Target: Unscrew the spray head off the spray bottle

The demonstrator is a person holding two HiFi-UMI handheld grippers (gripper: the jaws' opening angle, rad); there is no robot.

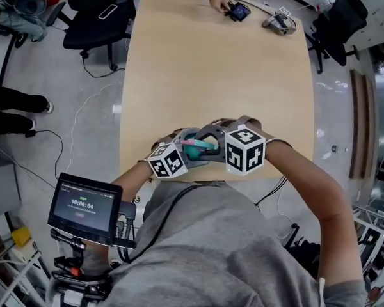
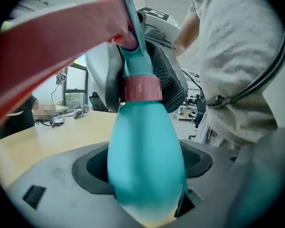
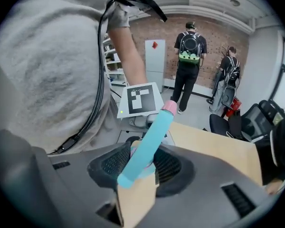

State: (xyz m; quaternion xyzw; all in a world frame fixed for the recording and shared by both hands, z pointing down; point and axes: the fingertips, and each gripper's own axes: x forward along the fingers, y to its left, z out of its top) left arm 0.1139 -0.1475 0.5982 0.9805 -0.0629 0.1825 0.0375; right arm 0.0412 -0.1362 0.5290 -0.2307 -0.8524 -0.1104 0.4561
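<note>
The left claw (image 2: pixel 147 175) clamps the teal bottle (image 2: pixel 145 127) by its belly and the right claw (image 3: pixel 141 167) pinches the spray head (image 3: pixel 149 139), low centre, over the table (image 1: pixel 217 75) edge. It looks light, smooth and squashy: hold the body firmly, twist near the pink collar (image 2: pixel 141 88).

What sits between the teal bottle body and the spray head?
A pink collar, shown in the left gripper view: the bottle body is below it, and the spray head is above it, clamped by the right gripper.
</note>
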